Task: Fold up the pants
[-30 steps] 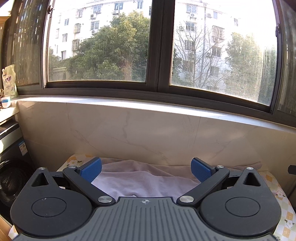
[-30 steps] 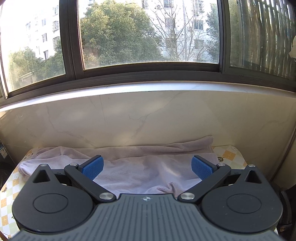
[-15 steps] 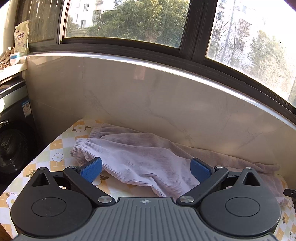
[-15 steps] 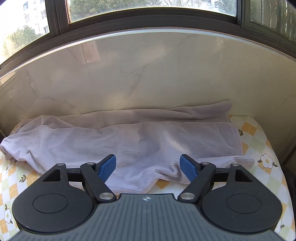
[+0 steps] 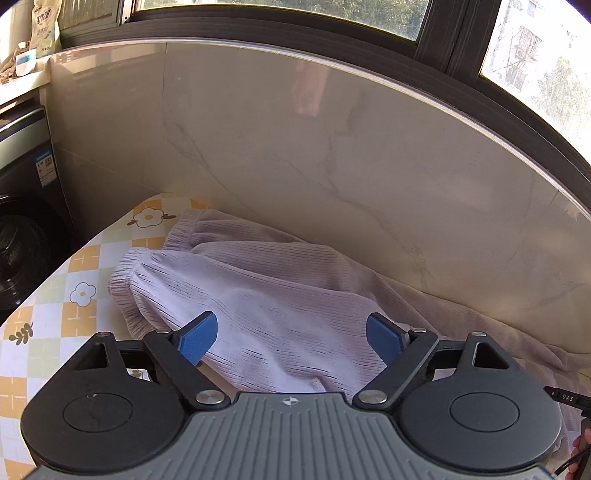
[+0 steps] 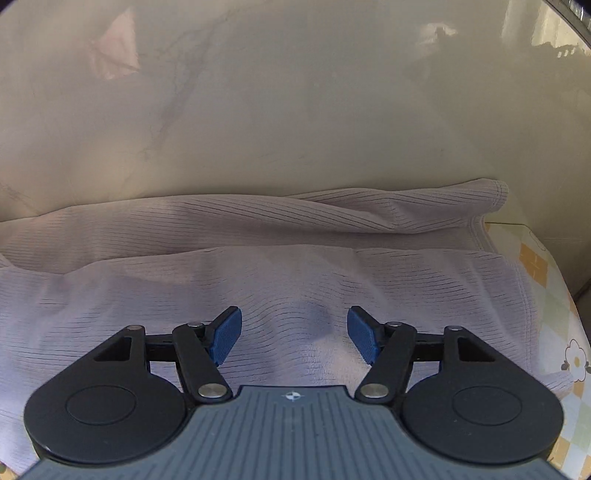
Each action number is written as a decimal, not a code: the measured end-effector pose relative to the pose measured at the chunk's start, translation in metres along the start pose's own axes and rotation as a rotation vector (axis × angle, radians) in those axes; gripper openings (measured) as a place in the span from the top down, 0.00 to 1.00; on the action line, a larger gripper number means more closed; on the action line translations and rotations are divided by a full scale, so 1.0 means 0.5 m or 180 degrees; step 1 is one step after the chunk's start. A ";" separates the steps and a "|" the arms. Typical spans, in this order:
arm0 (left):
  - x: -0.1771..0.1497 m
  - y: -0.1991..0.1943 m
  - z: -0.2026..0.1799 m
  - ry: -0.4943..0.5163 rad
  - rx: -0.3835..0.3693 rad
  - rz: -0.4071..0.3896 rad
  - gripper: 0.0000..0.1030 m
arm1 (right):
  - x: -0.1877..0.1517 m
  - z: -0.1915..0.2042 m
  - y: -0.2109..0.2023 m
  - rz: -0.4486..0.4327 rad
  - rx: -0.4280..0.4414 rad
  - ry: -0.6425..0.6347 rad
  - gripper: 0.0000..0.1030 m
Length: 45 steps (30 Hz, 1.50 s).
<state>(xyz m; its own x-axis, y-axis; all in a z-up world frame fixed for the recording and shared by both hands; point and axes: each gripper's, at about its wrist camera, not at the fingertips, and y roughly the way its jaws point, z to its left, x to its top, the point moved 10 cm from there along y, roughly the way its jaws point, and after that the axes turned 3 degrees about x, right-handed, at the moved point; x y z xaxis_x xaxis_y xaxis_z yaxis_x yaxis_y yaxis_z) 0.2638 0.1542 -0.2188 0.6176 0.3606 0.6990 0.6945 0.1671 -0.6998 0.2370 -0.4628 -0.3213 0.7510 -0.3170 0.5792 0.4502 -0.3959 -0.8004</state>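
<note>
Pants [image 5: 280,295] of pale lilac ribbed cloth lie stretched along the far side of a table [image 5: 55,295] with a checked, flower-printed cover, pressed up against the marble-look wall [image 5: 332,166]; the cuffed leg ends sit at the left, the flat hem at the right [image 6: 491,199].

A second ago both cameras looked level at the window [image 5: 535,55] and the trees outside. Both views have since tipped down and closed in, so cloth now fills the lower half of each.

The left gripper [image 5: 291,338] has its blue pads spread wide over the leg near the cuffs, jaws just narrowing, with cloth below and between them but not pinched. The right gripper [image 6: 293,338] hangs over the wide part of the pants, jaws drawn in further than before yet still apart, clamping nothing.

At the right edge of the left view a black part reads "DAS" [image 5: 567,398]. A bag [image 5: 44,26] on the sill and a sticker on the washing machine [image 5: 22,206] carry print too small to read.
</note>
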 end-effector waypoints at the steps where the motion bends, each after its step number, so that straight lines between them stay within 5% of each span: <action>1: -0.003 0.011 -0.006 0.0003 -0.0019 0.0035 0.14 | -0.005 -0.003 0.013 0.0059 0.0026 0.0034 0.36; 3: -0.009 0.034 -0.014 0.0020 -0.0035 0.0127 0.14 | 0.000 -0.001 -0.002 -0.0068 0.0144 0.0075 0.58; 4: -0.013 0.046 -0.015 0.0020 -0.0042 0.0170 0.15 | -0.001 0.001 -0.014 -0.0085 0.0168 0.0046 0.90; 5: -0.016 0.055 -0.015 0.0017 -0.0056 0.0198 0.15 | -0.002 0.001 -0.034 -0.0157 0.0171 0.0010 0.92; 10: -0.019 0.089 -0.006 -0.0036 -0.0051 0.0282 0.16 | -0.036 -0.018 -0.182 -0.0649 0.0279 0.0058 0.93; 14: -0.022 0.114 -0.007 -0.0070 -0.0096 0.0340 0.16 | -0.126 -0.021 -0.315 -0.0922 0.0369 0.0131 0.93; 20: -0.037 0.156 0.003 -0.0237 -0.0110 0.0515 0.16 | -0.333 -0.006 -0.381 -0.0495 0.0462 0.0285 0.93; 24: -0.041 0.182 0.021 -0.0453 -0.0056 0.0607 0.16 | -0.411 0.004 -0.381 -0.0250 0.0424 0.0384 0.94; 33: -0.073 0.242 0.083 -0.0967 0.0106 0.0852 0.16 | -0.407 0.011 -0.363 -0.0222 0.0375 0.0471 0.94; 35: -0.069 0.254 0.090 -0.1056 0.0052 0.0848 0.21 | -0.410 0.005 -0.363 -0.0209 0.0363 0.0490 0.95; 39: -0.057 0.283 0.099 -0.1184 0.0006 0.0858 0.46 | -0.419 0.000 -0.360 -0.0177 0.0330 0.0515 0.96; 45: -0.049 0.329 0.114 -0.1394 0.0049 0.0918 0.47 | -0.434 -0.043 -0.351 -0.0086 0.0105 0.0707 1.00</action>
<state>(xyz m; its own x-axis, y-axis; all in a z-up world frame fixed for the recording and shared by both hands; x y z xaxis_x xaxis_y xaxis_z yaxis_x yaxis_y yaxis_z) 0.3416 0.2253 -0.3595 0.5684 0.7433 0.3528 0.5114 0.0166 -0.8592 -0.0155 -0.3431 -0.3031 0.6152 -0.4902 0.6175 0.4870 -0.3796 -0.7866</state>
